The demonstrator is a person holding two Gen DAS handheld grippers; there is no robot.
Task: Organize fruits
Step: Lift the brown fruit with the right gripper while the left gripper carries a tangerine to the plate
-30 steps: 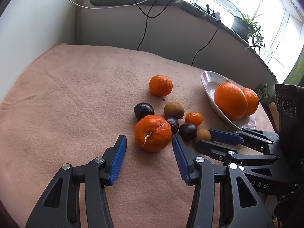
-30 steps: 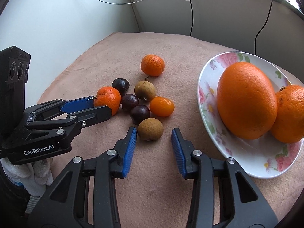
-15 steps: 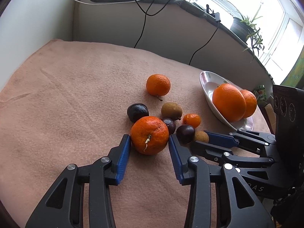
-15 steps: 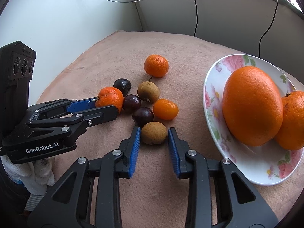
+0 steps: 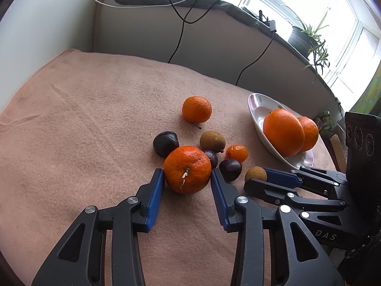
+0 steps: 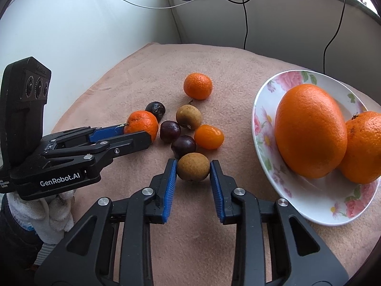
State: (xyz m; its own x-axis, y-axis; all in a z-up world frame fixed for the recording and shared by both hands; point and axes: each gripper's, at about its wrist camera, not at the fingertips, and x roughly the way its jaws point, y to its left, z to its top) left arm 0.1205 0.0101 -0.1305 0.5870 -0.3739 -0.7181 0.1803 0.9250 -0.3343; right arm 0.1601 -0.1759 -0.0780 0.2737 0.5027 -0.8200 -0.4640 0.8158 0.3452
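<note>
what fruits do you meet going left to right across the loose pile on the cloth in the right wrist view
tangerine held in the left tool → wrinkled dark fruit → dark plum → small orange kumquat; the fruits stacked in the middle overlap in left-right place, so they are left out.

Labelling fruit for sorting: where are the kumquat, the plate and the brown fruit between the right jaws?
kumquat (image 6: pixel 209 136), right wrist view, middle
plate (image 6: pixel 309 208), right wrist view, near rim
brown fruit (image 6: pixel 193 169), right wrist view, middle
</note>
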